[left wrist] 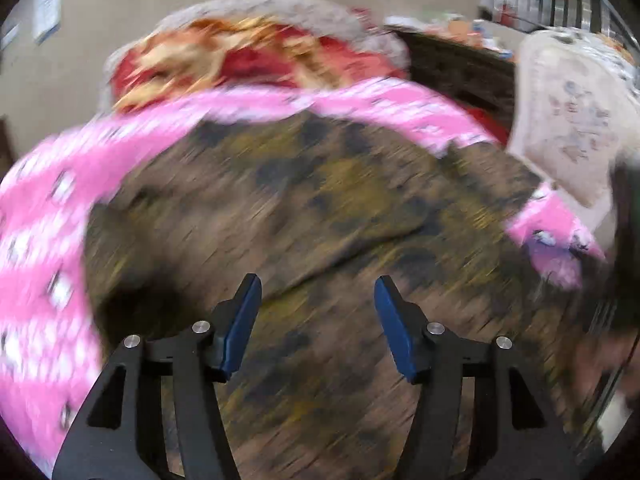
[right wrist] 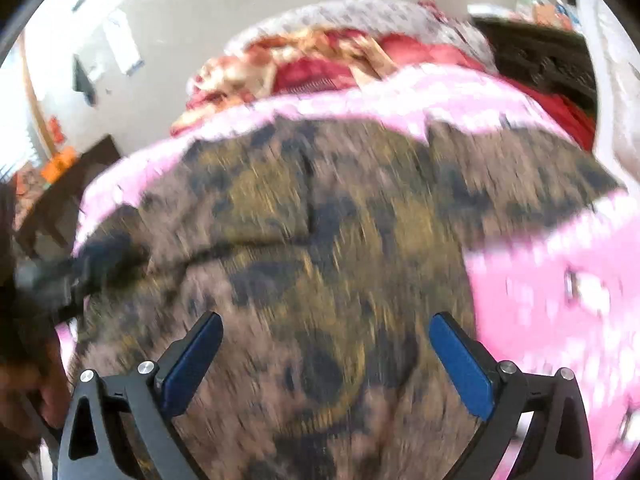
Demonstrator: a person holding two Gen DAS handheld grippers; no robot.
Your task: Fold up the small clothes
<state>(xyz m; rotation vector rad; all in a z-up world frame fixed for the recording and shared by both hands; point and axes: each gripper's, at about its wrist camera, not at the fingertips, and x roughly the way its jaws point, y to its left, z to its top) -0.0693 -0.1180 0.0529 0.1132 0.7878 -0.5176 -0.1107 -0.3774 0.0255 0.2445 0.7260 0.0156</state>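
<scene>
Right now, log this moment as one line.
left gripper open, empty | right gripper open, empty | camouflage garment spread on pink cloth

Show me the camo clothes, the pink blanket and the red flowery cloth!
camo garment (left wrist: 320,208), left wrist view, middle of its cloth.
pink blanket (right wrist: 560,280), right wrist view, part right of the garment.
red flowery cloth (left wrist: 248,56), left wrist view, its red middle.
</scene>
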